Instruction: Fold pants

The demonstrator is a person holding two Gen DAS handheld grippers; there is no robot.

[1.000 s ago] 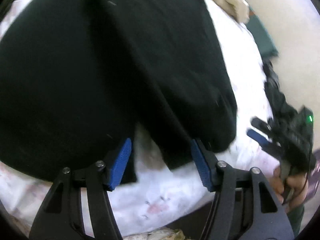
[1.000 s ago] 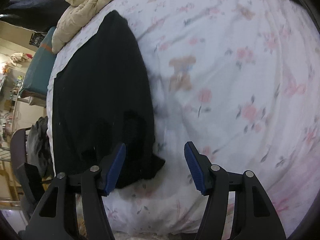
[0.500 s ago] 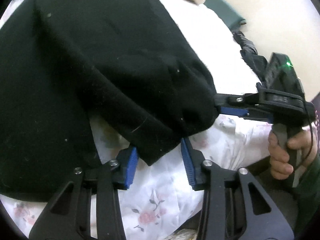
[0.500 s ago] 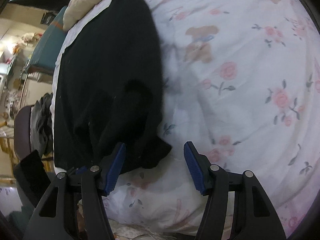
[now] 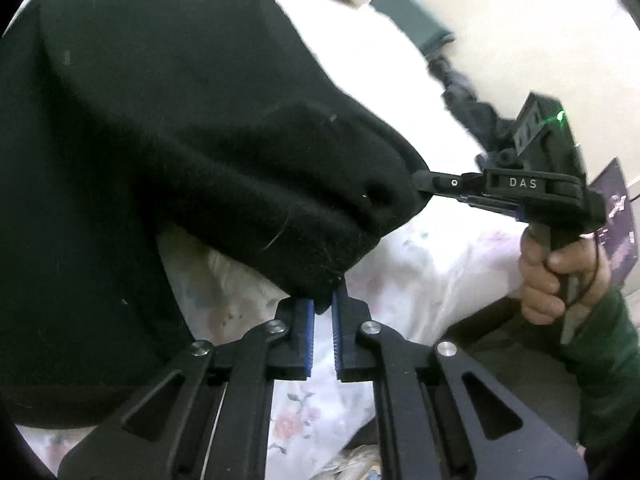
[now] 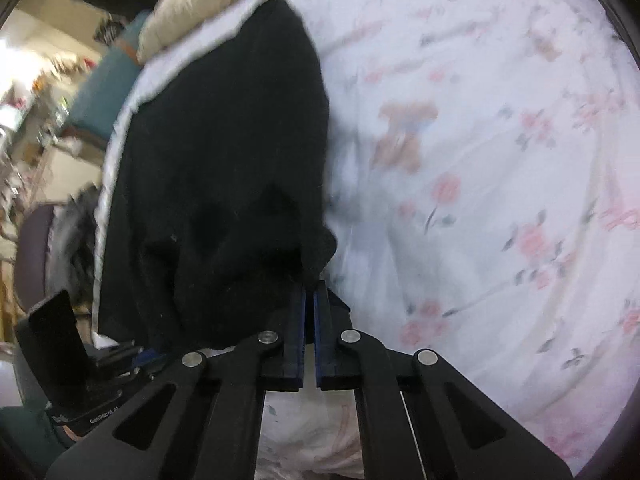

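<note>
Hand-held gripper (image 5: 324, 312), pants (image 5: 180, 140), perhaps quilt (image 6: 188, 4)

Matt black linty cloth pants (image 5: 168, 128)

Two readable markings, both on gripper bodies.

White capitals "DAS" printed on the black side bar of the right gripper (image 5: 424, 184), seen from the left wrist camera; small white lettering, apparently "GenRobot.AI" though blurred and partly hard to make out, along the lower edge of the left gripper (image 6: 132, 364) body, seen from the right wrist camera at bottom left. No legible numbers or signs elsewhere; shapes on the dark card (image 5: 618, 216) at the right edge of the left wrist view too blurred to read.
</note>
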